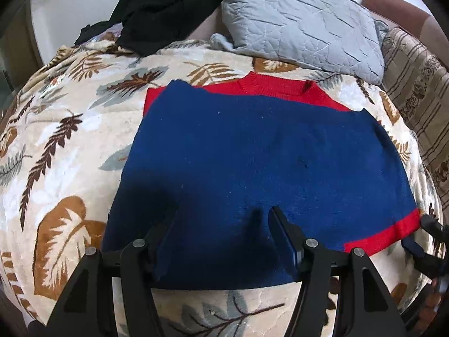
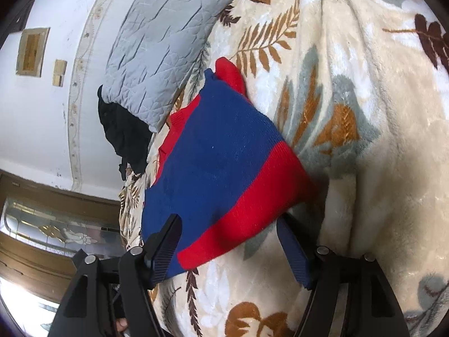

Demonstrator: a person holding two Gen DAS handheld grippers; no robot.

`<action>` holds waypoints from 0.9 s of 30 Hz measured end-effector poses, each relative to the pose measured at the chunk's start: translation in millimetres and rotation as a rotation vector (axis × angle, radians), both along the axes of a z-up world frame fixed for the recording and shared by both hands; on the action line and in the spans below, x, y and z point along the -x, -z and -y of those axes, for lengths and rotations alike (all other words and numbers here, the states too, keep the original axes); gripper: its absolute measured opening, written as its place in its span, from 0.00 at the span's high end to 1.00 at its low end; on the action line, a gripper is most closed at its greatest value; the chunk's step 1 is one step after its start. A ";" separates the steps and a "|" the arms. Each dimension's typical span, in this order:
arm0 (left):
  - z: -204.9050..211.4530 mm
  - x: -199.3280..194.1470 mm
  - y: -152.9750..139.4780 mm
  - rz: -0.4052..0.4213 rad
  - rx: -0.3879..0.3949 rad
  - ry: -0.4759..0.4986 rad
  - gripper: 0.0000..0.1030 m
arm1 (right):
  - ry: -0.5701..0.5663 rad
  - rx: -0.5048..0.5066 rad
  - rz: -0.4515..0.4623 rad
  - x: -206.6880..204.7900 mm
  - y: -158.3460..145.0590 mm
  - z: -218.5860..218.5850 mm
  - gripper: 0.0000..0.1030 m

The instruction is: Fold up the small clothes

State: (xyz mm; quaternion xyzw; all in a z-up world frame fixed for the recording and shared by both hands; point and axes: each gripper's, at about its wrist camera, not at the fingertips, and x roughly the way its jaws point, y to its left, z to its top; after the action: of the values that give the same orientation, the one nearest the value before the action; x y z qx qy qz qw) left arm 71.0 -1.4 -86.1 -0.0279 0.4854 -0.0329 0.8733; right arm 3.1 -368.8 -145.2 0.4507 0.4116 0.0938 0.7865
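A blue knitted sweater (image 1: 252, 151) with a red collar and a red hem band (image 1: 387, 233) lies flat on a leaf-patterned blanket (image 1: 61, 146). My left gripper (image 1: 226, 210) hangs open over the sweater's near blue edge, both fingers above the cloth with nothing pinched. In the right wrist view the sweater (image 2: 219, 151) runs away from the camera, and its red hem corner (image 2: 252, 196) lies between the fingers of my open right gripper (image 2: 228, 219). One finger sits over the blue part, the other at the hem's outer edge. The right gripper (image 1: 421, 237) also shows beside the red band.
A grey quilted pillow (image 1: 303, 28) and a heap of black clothing (image 1: 165, 8) lie at the far end of the bed. A striped brown cover (image 1: 415, 98) runs along the right. A white wall (image 2: 42, 112) and a wooden door frame (image 2: 42, 258) stand beyond the bed.
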 end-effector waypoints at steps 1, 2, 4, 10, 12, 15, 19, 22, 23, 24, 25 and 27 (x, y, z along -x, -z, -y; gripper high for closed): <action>-0.8 -0.5 1.3 -0.007 0.001 -0.008 0.37 | -0.002 0.004 0.005 2.2 0.2 -0.1 0.28; -1.1 -0.2 1.5 -0.009 0.003 -0.014 0.37 | -0.003 0.006 0.012 4.4 0.7 0.0 0.28; -1.0 0.6 -0.4 -0.007 0.014 -0.020 0.37 | -0.005 0.005 0.025 7.8 1.9 0.7 0.28; 3.7 -5.7 10.3 -0.056 0.000 -0.022 0.37 | -0.017 0.006 0.033 8.6 2.0 0.7 0.28; 5.1 -8.4 18.7 -0.078 -0.019 -0.024 0.37 | -0.021 0.004 0.038 10.2 2.3 0.5 0.28; 9.6 -7.6 19.2 -0.068 -0.041 -0.015 0.34 | -0.032 0.005 0.047 11.4 2.9 -0.3 0.28; 11.9 -8.4 19.7 -0.070 -0.052 -0.007 0.33 | -0.033 0.001 0.045 11.2 3.8 -0.2 0.28; 13.2 -7.6 21.5 -0.066 -0.061 -0.001 0.31 | -0.033 0.001 0.046 11.5 3.7 -0.3 0.28; 13.6 -9.1 22.8 -0.066 -0.064 0.002 0.30 | -0.034 0.000 0.048 11.4 3.6 -0.3 0.28; 14.0 -10.4 23.6 -0.065 -0.068 0.006 0.30 | -0.035 -0.001 0.048 11.8 3.7 0.1 0.28; 14.6 -10.8 24.1 -0.064 -0.070 0.008 0.29 | -0.035 -0.002 0.048 11.7 3.8 0.2 0.28; 15.0 -11.2 24.8 -0.063 -0.071 0.010 0.29 | -0.035 -0.003 0.049 11.3 3.9 0.4 0.28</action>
State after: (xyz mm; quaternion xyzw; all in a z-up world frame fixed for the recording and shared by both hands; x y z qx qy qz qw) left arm 82.2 -16.4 -110.9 0.0045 0.5136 -0.0189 0.8578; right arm -8.3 -369.1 -149.0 0.4421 0.4001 0.1189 0.7939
